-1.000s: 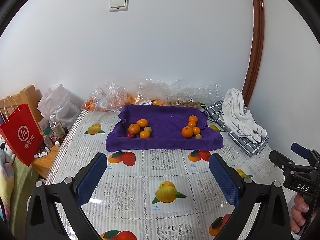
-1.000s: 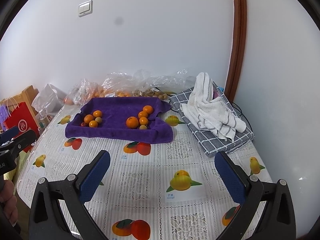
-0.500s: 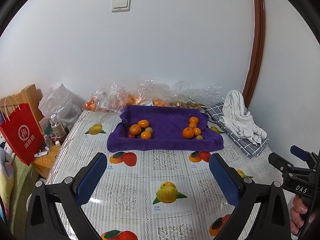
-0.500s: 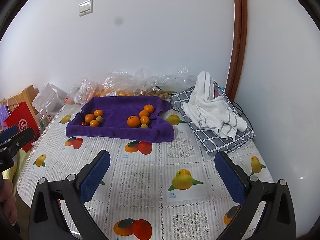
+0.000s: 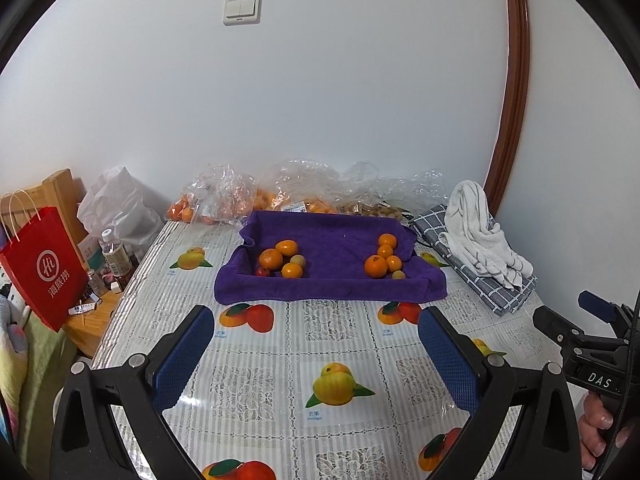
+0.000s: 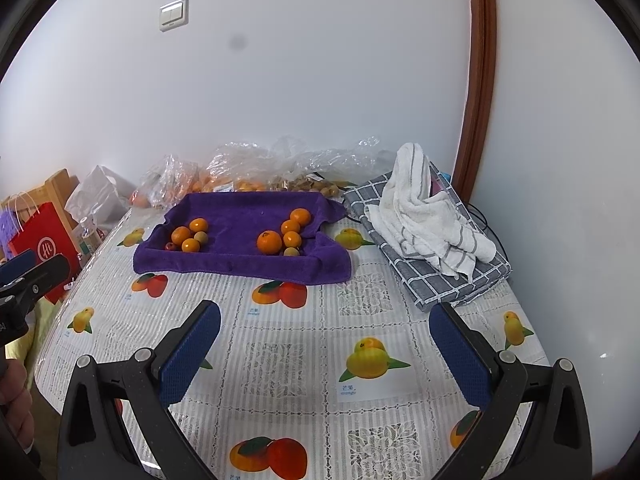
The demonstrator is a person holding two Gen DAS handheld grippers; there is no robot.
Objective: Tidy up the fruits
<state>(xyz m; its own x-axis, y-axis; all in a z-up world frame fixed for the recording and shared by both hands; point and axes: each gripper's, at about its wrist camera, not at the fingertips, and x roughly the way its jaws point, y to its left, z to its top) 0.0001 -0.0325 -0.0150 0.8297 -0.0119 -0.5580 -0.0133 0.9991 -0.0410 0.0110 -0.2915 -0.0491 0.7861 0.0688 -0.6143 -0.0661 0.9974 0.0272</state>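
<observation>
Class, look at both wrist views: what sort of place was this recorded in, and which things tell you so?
Most likely a room in a home, not a lab. A fruit-print tablecloth covers the table, a white towel lies on a folded checked cloth, and a red shopping bag stands beside it.

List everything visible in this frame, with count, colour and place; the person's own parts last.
purple towel: 1, purple, table centre, edges turned up.
left fruit cluster: 3 orange, 1 pale, 1 small red, on the towel's left.
right fruit cluster: 4 orange, 1 pale, on the towel's right.
plastic bags: several, clear, holding fruit, against the wall.
checked cloth: 1, grey, table right.
white towel: 1, bunched on the checked cloth.
red bag: 1, left of the table.
bottle: 1, beside the red bag.
tablecloth: 1, fruit-printed.
light switch: 1, white, wall.
left gripper: open, empty.
right gripper: open, empty.
</observation>
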